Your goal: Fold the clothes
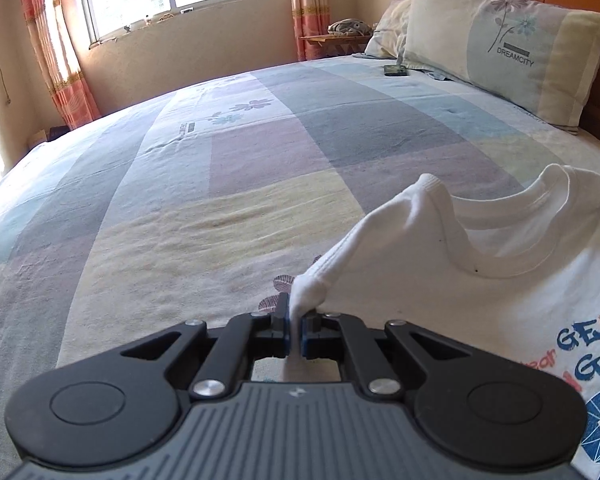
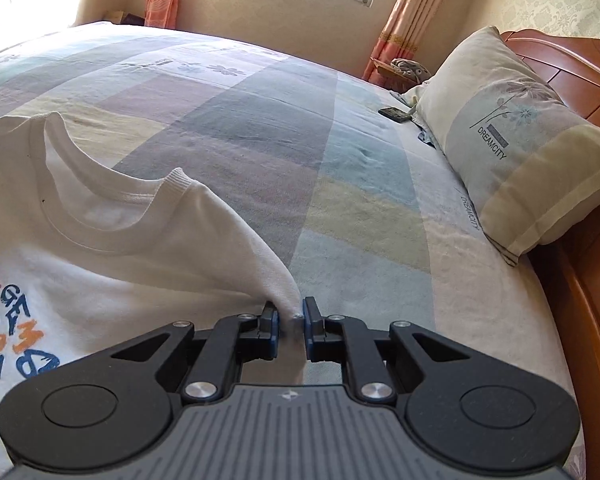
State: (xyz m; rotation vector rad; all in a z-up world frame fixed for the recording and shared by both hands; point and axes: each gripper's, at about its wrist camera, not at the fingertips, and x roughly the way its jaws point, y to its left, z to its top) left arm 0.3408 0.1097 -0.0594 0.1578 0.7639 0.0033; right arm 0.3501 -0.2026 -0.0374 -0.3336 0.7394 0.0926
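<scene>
White printed T-shirt (image 1: 480,300), print side up.
Shoulders lifted off the bed (image 1: 220,200), collar open, near its headboard-side edge.

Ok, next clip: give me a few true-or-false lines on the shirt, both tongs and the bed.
1. The left tongs pinch the white T-shirt. True.
2. The right tongs are open and empty. False: they grip a shirt shoulder.
3. The shirt's printed lettering faces up. True.
4. The shirt lies folded in half. False: it is spread between the tongs, neckline open.
5. A dark phone-like object lies on the bedsheet near the pillow. True.
6. The pillow is plain white. False: it carries a flower print and lettering.
</scene>
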